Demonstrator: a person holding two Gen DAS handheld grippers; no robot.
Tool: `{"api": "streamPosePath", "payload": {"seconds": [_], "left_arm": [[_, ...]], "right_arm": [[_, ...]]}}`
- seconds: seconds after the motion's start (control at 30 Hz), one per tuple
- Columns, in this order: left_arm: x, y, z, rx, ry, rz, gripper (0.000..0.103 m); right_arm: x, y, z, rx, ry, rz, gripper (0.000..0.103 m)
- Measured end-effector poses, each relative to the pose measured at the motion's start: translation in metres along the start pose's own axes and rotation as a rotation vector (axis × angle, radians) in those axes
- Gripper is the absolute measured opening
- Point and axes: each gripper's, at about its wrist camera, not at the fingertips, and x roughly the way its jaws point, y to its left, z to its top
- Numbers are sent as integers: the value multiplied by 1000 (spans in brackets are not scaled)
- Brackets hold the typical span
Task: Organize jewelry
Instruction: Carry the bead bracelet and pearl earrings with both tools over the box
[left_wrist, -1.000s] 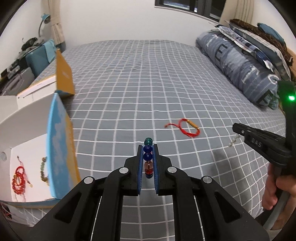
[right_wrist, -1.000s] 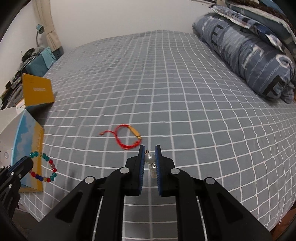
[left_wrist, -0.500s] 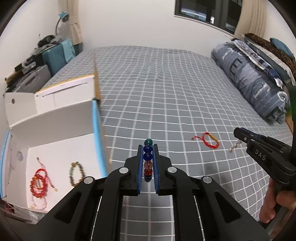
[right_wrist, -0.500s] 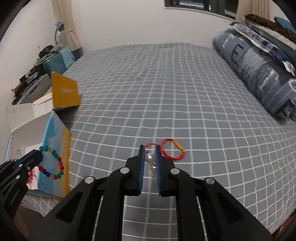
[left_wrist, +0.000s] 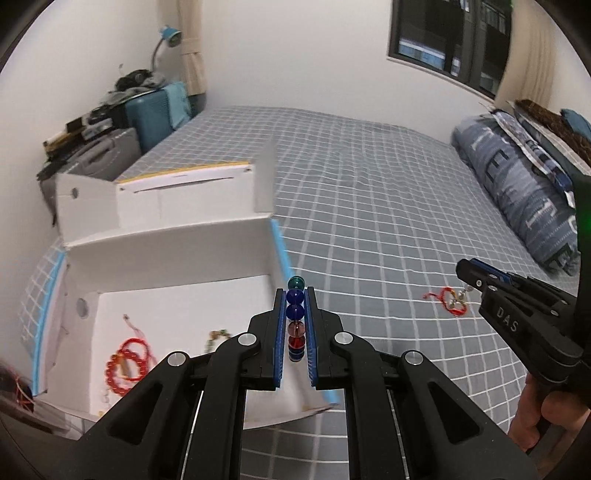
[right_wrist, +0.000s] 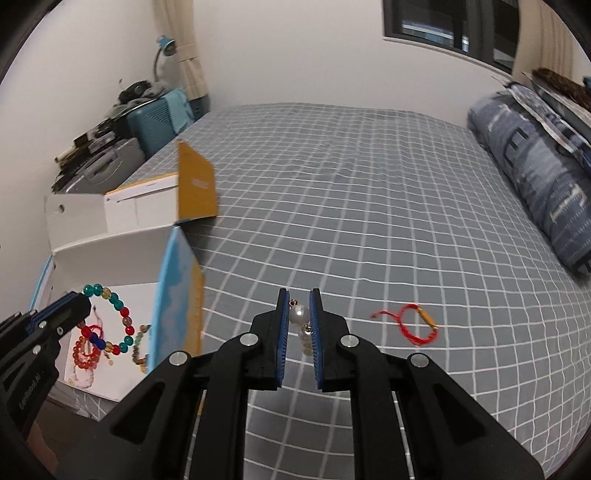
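Your left claw (left_wrist: 295, 332) is pinching a multicoloured bead bracelet (right_wrist: 110, 317), which hangs in the air in front of the white box (left_wrist: 166, 258). Your right claw (right_wrist: 299, 325) is clamped on a pearl piece (right_wrist: 299, 314), held above the grey checked bed (right_wrist: 351, 221). Inside the box lie a red bead bracelet (left_wrist: 123, 363) and a greenish bead strand (left_wrist: 216, 338), apart from each other. Farther out on the bed, to the right of the box, rests a red cord bracelet (right_wrist: 410, 323) with a gold tube. Beyond, blue pillows (right_wrist: 535, 177) line the right edge of the bed.
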Motion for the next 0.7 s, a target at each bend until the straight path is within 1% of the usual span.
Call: {"api": "streamPosePath", "payload": {"seconds": [0.17, 0.43, 0.7], "left_arm": [[-3, 32, -3, -35, -4, 46, 9], [-9, 82, -7, -90, -5, 113, 9], [-4, 129, -13, -141, 11, 168, 9]], "right_arm": [[0, 27, 3, -23, -7, 40, 11], [0, 92, 9, -67, -35, 106, 11], [22, 150, 3, -126, -2, 164, 10]]}}
